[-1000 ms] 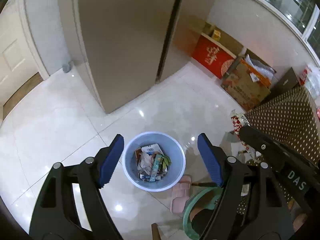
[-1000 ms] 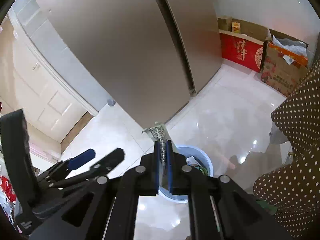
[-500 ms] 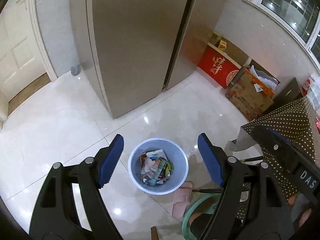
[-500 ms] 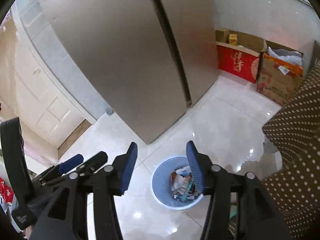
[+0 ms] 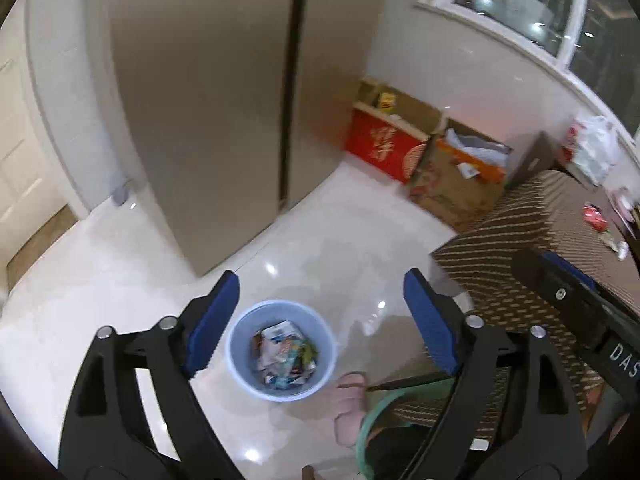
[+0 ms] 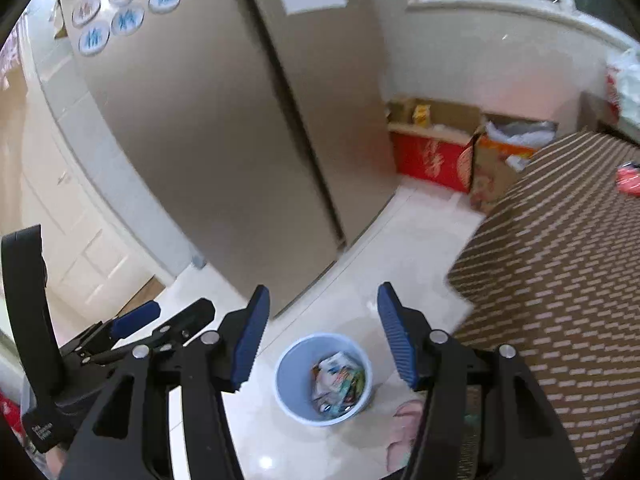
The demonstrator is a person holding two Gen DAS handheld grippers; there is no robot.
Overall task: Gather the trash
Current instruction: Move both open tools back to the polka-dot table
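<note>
A light blue trash bin (image 5: 282,350) stands on the white tiled floor, holding several crumpled wrappers (image 5: 286,354). It also shows in the right wrist view (image 6: 322,380). My left gripper (image 5: 320,320) is open and empty, high above the bin. My right gripper (image 6: 322,334) is open and empty, also above the bin. More trash (image 5: 596,218) lies on the dotted brown tablecloth (image 5: 532,240) at the right; a red wrapper (image 6: 628,174) shows there in the right wrist view.
A tall beige fridge (image 5: 224,100) stands behind the bin. A red box (image 5: 384,148) and open cardboard boxes (image 5: 464,176) sit along the far wall. Pink slippers (image 5: 352,404) and a green stool (image 5: 374,428) lie right of the bin.
My right gripper opened and the wrapper it held is gone from its fingers. Both grippers have risen and tilted up, so the bin looks smaller and the table comes into view.
</note>
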